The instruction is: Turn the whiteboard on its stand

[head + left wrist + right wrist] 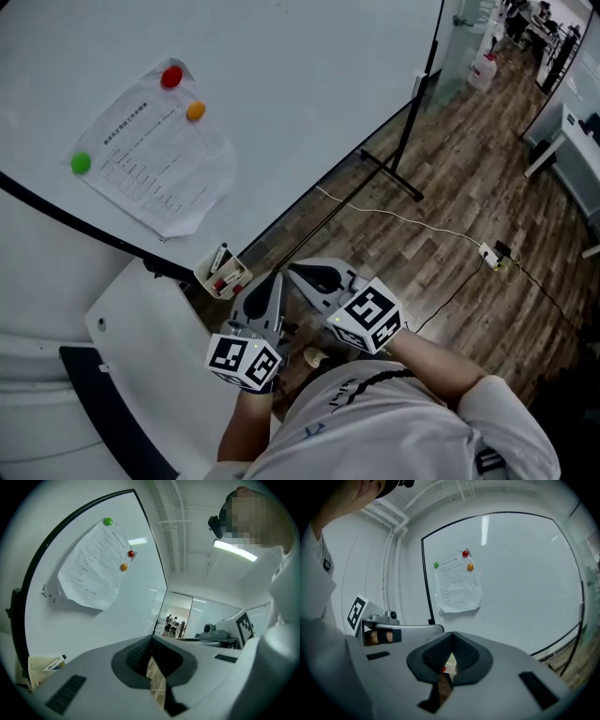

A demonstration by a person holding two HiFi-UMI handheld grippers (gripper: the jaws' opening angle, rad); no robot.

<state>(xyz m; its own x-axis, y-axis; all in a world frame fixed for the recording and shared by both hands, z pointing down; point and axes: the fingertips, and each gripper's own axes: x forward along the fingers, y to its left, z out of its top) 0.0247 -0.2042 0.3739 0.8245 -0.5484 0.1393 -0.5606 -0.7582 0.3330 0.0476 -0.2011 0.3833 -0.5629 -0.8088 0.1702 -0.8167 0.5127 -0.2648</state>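
Head view puts both tongs nearest, just before the person's chest. The left gripper [272, 286] and the right gripper [305, 274] each have their jaws pressed together on nothing, with only wood floor [156, 681] showing past them, and neither touches the board. Just beyond the left one, a marker tray [222, 274] hangs at the lower edge of the whiteboard [309, 75], which stands tilted on its stand. Farther up the board, toward its left edge, a printed sheet [159, 155] is pinned by a red magnet [172, 77], an orange magnet [195, 111] and a green magnet [82, 163]. Beyond, a stand foot [392, 173] rests on the floor near a cable [403, 217]. Turning the board would likely tip the markers [221, 261] out of the tray, and closed jaws can only push, so they may slide off the frame.
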